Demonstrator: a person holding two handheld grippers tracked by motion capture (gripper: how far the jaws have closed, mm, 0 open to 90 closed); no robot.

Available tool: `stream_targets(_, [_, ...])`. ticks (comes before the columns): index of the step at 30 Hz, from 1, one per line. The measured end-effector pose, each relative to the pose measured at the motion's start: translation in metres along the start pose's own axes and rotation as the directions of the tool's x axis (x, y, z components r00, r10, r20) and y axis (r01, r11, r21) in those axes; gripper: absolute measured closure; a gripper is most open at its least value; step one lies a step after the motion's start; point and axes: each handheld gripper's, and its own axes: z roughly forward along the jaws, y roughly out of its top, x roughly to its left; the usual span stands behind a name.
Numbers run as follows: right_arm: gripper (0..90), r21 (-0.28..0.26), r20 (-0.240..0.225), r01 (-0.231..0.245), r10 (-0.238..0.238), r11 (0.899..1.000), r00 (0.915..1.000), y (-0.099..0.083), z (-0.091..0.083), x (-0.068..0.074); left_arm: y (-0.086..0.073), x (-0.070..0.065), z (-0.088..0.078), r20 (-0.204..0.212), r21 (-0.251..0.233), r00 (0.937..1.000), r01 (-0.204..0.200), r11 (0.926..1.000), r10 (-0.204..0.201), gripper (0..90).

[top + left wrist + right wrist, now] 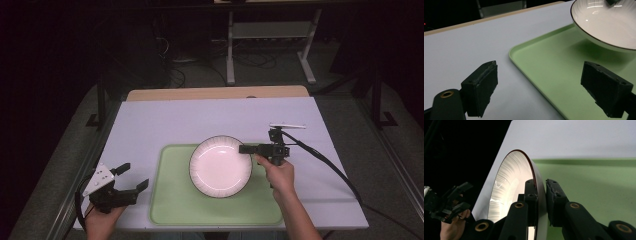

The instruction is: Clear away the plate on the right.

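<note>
One right hand-held gripper [246,149] clamps the white bowl's [220,167] rim above the green tray [172,200]; the left hand-held gripper [134,178] gapes empty beside it.

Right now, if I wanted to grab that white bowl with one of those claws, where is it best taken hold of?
Probably by the rim, from the side. The white bowl is wide and shallow with a thin dark-edged lip, so one jaw goes inside and one outside. The right claw pinches it just so on the right edge, above the green tray. The left claw rests open near the tray's left side.
</note>
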Motion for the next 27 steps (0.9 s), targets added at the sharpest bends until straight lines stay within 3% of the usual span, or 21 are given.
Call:
stream_targets(12, [78.8, 0.05, 0.053, 0.007, -0.01, 0.999, 0.9986, -0.015, 0.02, -0.006, 0.0, 0.0, 0.0, 0.0, -0.004, 1.0, 0.004, 1.0, -0.004, 13.9])
stream_targets(18, [79.5, 0.052, 0.048, -0.026, 0.024, 0.998, 0.9986, -0.02, 0.021, -0.015, 0.0, 0.0, 0.0, 0.001, -0.002, 1.0, 0.0, 1.0, 0.0, 13.9])
stream_targets(27, [81.8, 0.087, 0.12, -0.012, 0.002, 0.996, 0.9928, -0.025, 0.022, -0.018, 0.0, -0.001, 0.001, 0.001, -0.002, 1.0, 0.001, 1.0, -0.001, 13.9])
